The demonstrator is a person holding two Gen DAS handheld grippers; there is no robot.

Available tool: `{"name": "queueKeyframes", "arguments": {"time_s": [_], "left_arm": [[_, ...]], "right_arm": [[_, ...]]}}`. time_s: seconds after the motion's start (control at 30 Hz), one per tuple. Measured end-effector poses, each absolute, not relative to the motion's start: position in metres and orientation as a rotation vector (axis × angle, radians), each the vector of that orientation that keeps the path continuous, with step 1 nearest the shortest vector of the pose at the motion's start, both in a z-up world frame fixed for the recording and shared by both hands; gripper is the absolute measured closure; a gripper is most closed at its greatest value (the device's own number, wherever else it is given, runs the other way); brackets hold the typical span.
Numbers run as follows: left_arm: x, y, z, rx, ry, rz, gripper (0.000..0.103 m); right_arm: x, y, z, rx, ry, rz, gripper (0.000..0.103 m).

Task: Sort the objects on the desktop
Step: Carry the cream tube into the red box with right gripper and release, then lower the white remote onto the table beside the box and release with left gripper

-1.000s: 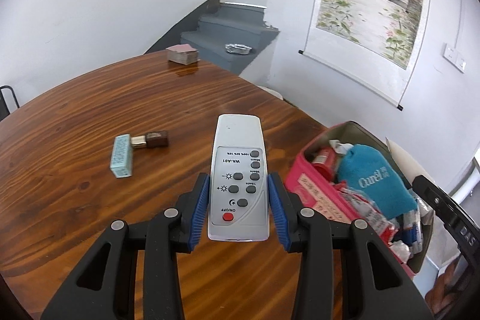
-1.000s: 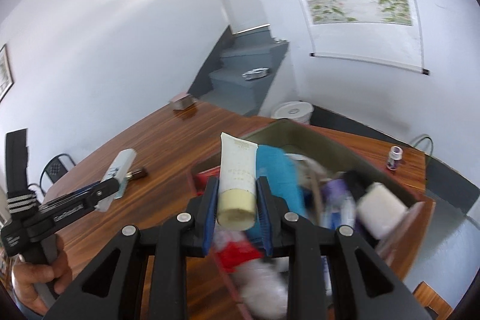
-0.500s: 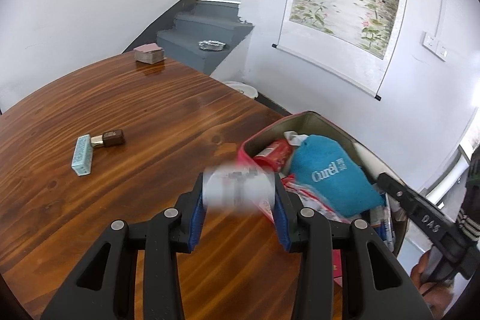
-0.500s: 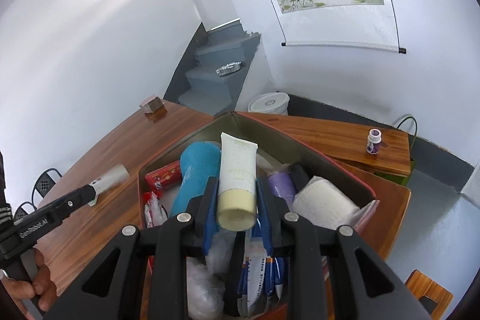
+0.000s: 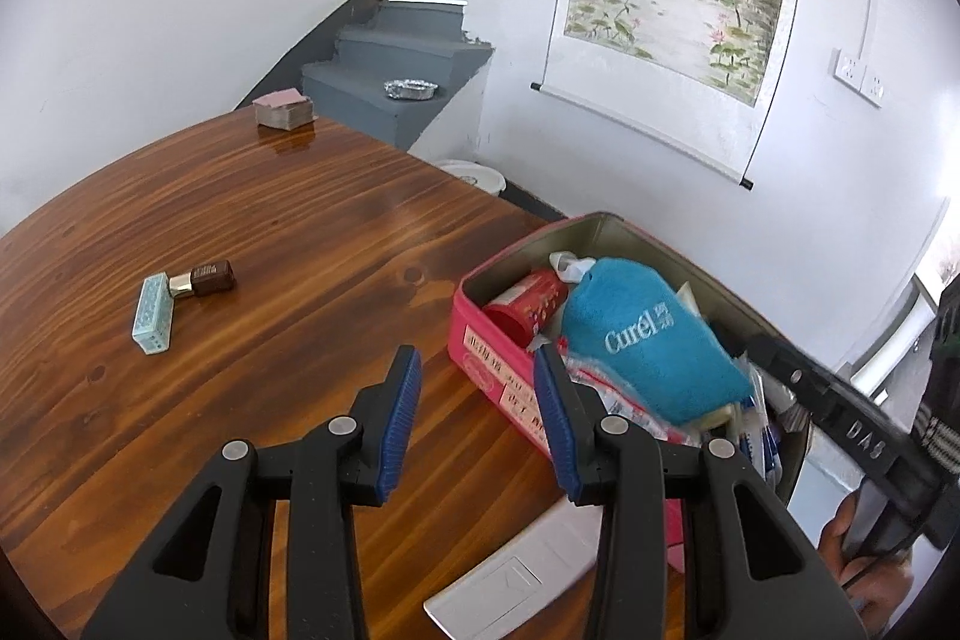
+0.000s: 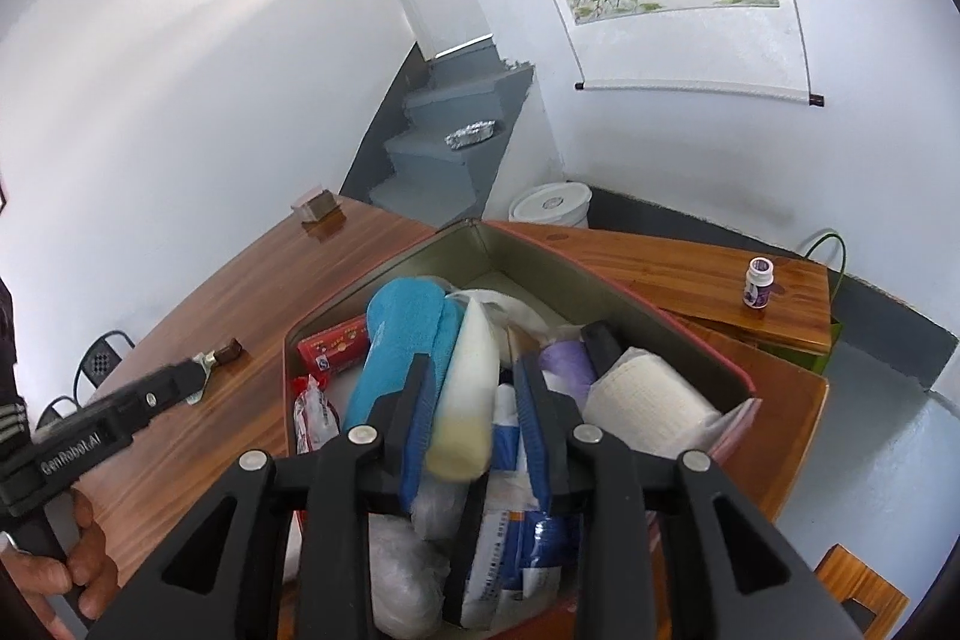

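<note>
Left gripper (image 5: 474,388) open, empty, at tin's (image 5: 480,334) near wall. Right gripper (image 6: 471,400) jaws just opening around tube (image 6: 465,400) over crowded tin.

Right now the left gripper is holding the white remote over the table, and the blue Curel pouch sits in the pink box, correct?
Not quite: in the left wrist view the left gripper is empty; the white remote lies below it. The blue Curel pouch does sit in the pink box.
</note>
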State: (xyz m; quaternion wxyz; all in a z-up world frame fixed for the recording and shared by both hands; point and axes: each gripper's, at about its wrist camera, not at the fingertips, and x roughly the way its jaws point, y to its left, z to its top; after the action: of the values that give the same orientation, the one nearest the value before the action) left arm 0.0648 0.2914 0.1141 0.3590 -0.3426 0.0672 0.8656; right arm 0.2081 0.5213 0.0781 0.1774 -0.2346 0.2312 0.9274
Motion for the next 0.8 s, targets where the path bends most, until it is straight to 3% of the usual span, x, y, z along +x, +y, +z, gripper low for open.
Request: {"name": "queueKeyframes", "arguments": {"time_s": [0.2, 0.33, 0.8], "left_arm": [[0.070, 0.287, 0.098, -0.944, 0.204, 2.165, 0.060], [0.081, 0.284, 0.086, -0.937, 0.259, 2.093, 0.044], [0.117, 0.283, 0.047, -0.882, 0.535, 1.840, 0.043]], "right_arm": [[0.214, 0.519, 0.084, -0.623, 0.656, 2.641, 0.050], [0.218, 0.517, 0.087, -0.608, 0.647, 2.649, 0.043], [0.216, 0.503, 0.090, -0.634, 0.620, 2.658, 0.042]]}}
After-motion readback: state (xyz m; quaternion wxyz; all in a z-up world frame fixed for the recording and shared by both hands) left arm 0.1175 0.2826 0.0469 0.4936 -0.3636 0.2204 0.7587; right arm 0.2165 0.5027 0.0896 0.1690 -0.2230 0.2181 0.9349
